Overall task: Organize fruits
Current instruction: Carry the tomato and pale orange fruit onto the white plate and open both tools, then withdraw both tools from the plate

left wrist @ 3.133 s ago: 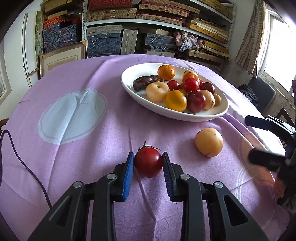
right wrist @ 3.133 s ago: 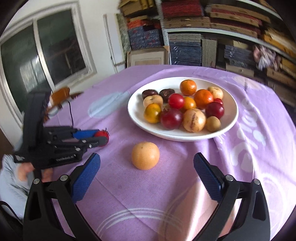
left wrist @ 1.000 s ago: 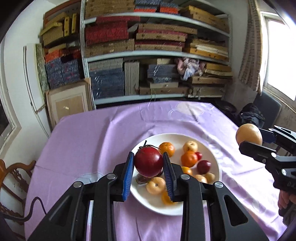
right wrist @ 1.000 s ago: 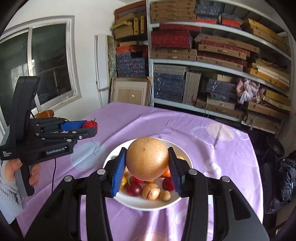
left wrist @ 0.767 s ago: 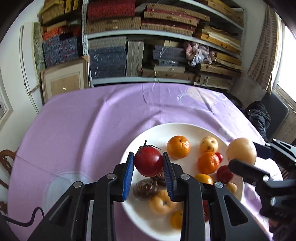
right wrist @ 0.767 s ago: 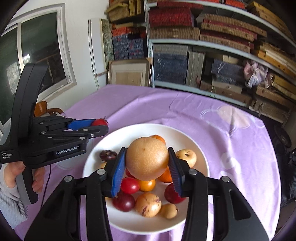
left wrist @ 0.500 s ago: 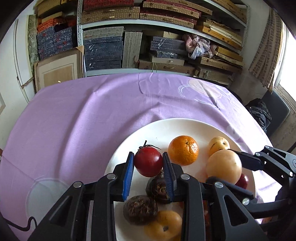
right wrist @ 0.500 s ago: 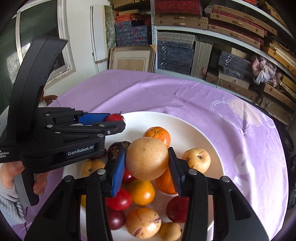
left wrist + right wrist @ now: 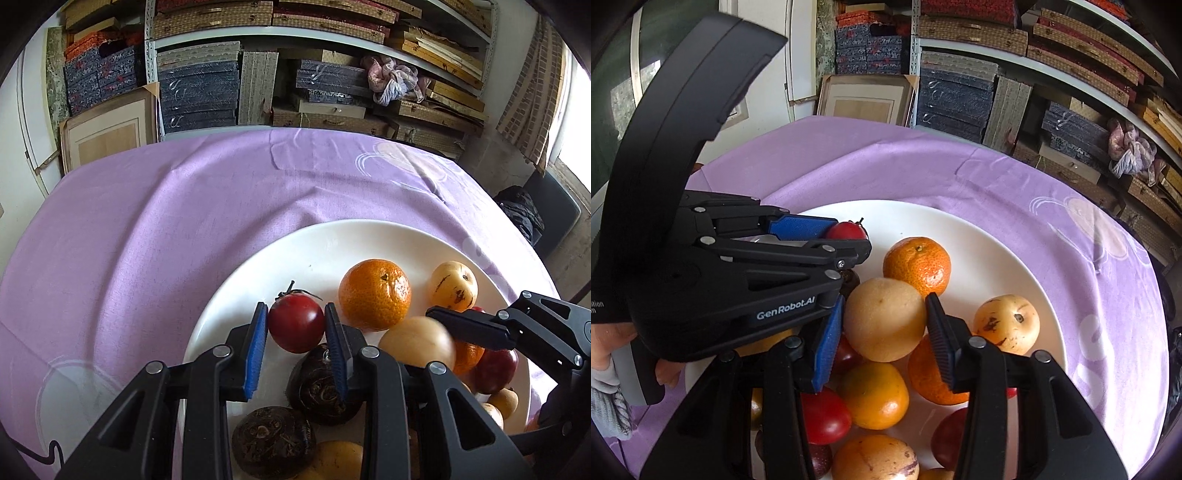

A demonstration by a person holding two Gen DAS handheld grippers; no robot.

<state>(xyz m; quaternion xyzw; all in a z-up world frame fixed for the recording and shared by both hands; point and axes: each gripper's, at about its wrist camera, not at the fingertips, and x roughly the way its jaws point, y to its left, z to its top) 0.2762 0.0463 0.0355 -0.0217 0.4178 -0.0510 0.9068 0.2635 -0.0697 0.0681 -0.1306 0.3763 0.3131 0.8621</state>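
Over the purple tablecloth [image 9: 155,229] and white plate [image 9: 332,240], we saw the left gripper [image 9: 296,343] clamped on one red tomato [image 9: 295,326] and the right gripper [image 9: 884,338] clamped on one pale round fruit [image 9: 884,319]. Both pointed downward, side by side, hiding several plated fruits; two oranges [image 9: 918,264] showed.

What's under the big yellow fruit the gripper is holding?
Under the big yellow fruit sit more fruits on the white plate: an orange one and red ones. The fruit hides whatever lies straight beneath it.
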